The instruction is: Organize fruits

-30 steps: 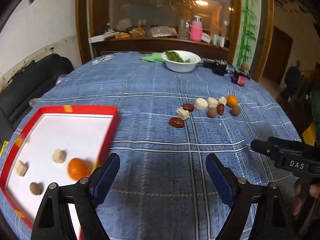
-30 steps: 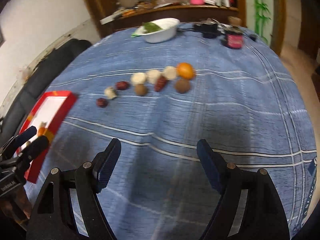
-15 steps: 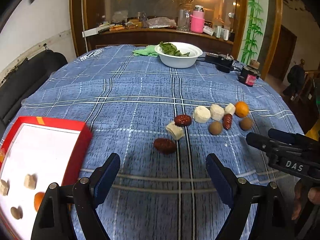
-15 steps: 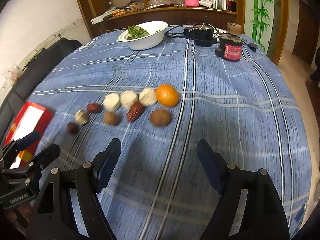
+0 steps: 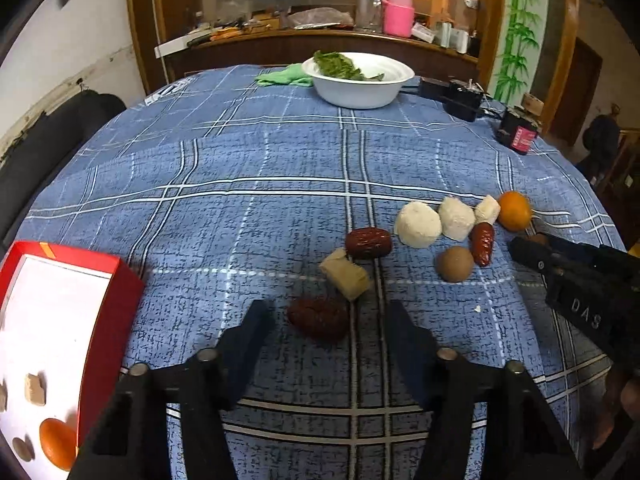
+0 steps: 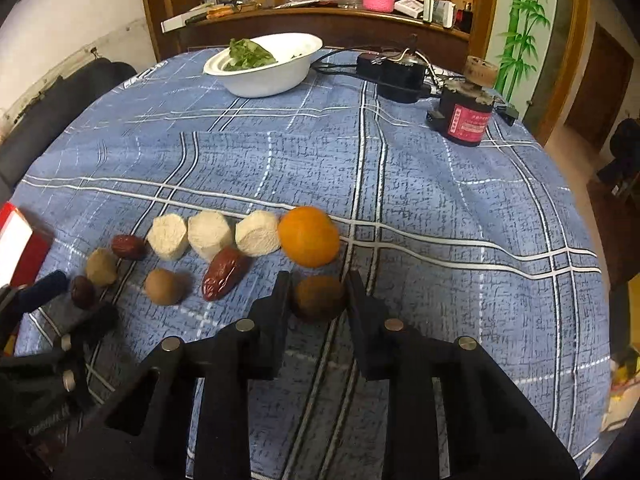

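Note:
A row of small fruits lies on the blue plaid tablecloth (image 5: 240, 208). My left gripper (image 5: 326, 322) is open, with its fingers either side of a dark red date (image 5: 318, 317). A tan chunk (image 5: 346, 274), a second date (image 5: 368, 242), white pieces (image 5: 418, 224) and an orange (image 5: 515, 211) lie beyond. My right gripper (image 6: 318, 294) has its fingers narrowed around a brown round fruit (image 6: 317, 297) that rests on the cloth. An orange (image 6: 309, 236) sits just behind it. The red tray (image 5: 60, 344) at the left holds an orange and small pieces.
A white bowl of greens (image 5: 358, 80) stands at the table's far side, with a green cloth (image 5: 286, 77) beside it. A black adapter with cables (image 6: 394, 74) and a red-labelled black can (image 6: 464, 114) stand at the far right. A dark sofa (image 5: 36, 148) lies left of the table.
Both grippers moved forward to the fruit row. The left now straddles the near date. The right's fingers have narrowed around the brown round fruit. The red tray has slid to the left edge.

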Available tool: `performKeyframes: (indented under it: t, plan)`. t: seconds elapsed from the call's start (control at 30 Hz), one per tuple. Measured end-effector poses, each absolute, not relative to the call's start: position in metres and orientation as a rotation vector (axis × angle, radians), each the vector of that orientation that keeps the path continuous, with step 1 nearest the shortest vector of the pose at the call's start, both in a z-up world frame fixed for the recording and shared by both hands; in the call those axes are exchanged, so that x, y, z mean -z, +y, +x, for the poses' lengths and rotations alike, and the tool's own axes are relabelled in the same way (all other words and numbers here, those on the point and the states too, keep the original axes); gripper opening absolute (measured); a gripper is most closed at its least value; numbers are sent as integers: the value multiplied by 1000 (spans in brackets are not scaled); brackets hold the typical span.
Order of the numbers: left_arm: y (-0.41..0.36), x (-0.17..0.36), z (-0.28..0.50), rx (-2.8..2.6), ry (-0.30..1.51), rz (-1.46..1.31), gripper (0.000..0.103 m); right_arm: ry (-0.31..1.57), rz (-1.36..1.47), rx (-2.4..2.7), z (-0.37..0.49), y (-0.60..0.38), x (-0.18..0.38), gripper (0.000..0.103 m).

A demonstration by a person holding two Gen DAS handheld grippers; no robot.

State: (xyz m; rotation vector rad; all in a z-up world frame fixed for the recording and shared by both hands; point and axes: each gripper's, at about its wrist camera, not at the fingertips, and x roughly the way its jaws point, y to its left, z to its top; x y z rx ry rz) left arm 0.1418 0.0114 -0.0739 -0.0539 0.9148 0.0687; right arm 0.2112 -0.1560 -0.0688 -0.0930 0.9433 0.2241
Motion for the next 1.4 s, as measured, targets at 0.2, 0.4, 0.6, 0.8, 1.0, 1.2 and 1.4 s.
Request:
performKeyframes:
  t: [0.2,0.4,0.6,0.8,1.0,1.2,1.4]
  plan:
    - [7,69,126,-43,914,-54,27,953,-78,-234,190,-163,66,25]
    - [21,57,88,22,881,-143,27,926,-38,-257,149,-172,54,25]
    - [37,36,41,91,783,-185,27,870,10,-311,107,-169,36,25]
    - [34,26,11,115,740,-167,27,840,30,-373,80,-154,28,25]
    - [27,34,-1,90,767,-133,27,834,23,-404,63,-141,29,26]
    - [26,39,-6,34,793,-93,27,846,5,-411,54,-136,33,26]
    - [29,36,-13,7,790,-77,27,847,-16,-423,48,-129,31,26]
